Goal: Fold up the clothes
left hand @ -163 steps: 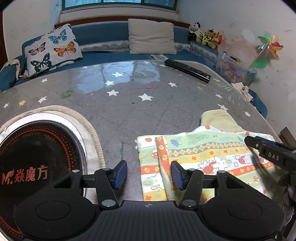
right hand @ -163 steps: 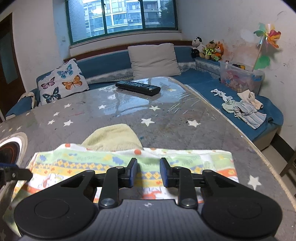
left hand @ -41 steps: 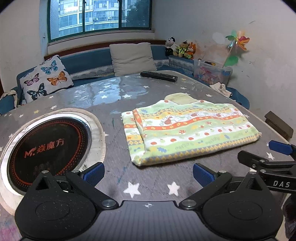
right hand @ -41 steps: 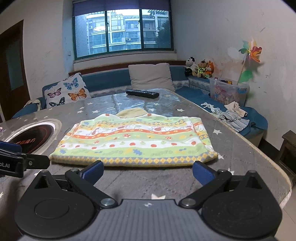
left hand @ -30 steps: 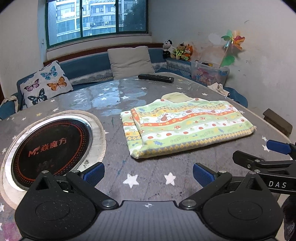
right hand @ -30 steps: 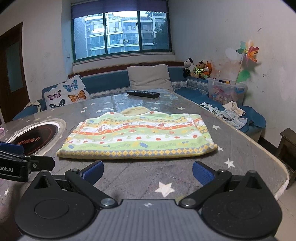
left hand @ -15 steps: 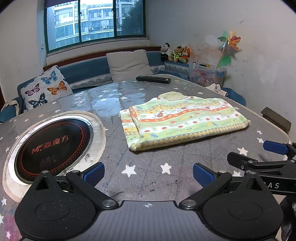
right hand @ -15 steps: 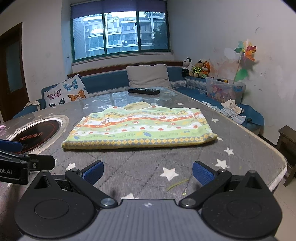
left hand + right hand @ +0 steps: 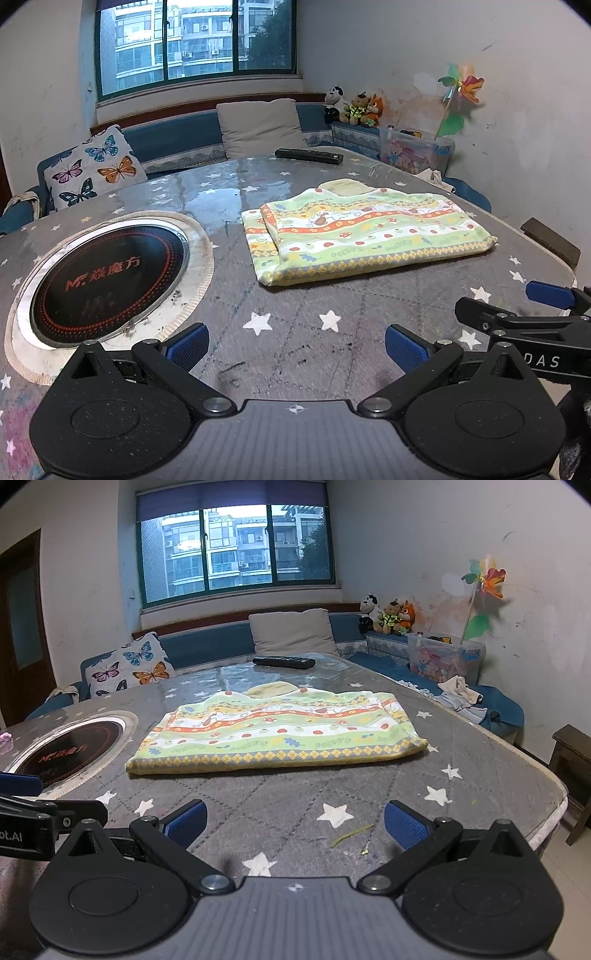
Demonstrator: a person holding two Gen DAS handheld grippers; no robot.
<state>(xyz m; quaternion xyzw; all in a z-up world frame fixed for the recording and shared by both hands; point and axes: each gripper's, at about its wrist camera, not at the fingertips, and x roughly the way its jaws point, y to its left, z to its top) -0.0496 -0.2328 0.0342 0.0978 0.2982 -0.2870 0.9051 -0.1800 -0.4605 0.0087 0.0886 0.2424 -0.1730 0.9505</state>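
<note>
A folded green and yellow patterned garment (image 9: 365,234) (image 9: 280,733) lies flat in the middle of the grey star-print table (image 9: 295,325) (image 9: 369,786). My left gripper (image 9: 295,347) hangs open over the table's near edge, well short of the garment, nothing between its blue pads. My right gripper (image 9: 293,823) is open too, empty, pulled back the same way. Each gripper shows at the side of the other's view: the right gripper (image 9: 517,310) at the right, the left gripper (image 9: 22,801) at the left.
A round black induction hob (image 9: 107,273) (image 9: 70,751) is set into the table on the left. A black remote (image 9: 308,155) (image 9: 283,661) lies at the far edge. Behind are a blue bench with cushions (image 9: 258,127) and a toy box (image 9: 445,659). A dark stool (image 9: 574,757) stands right.
Both grippers have opened, let go of the garment and drawn back toward the near table edge. The garment now lies folded and farther away in both views.
</note>
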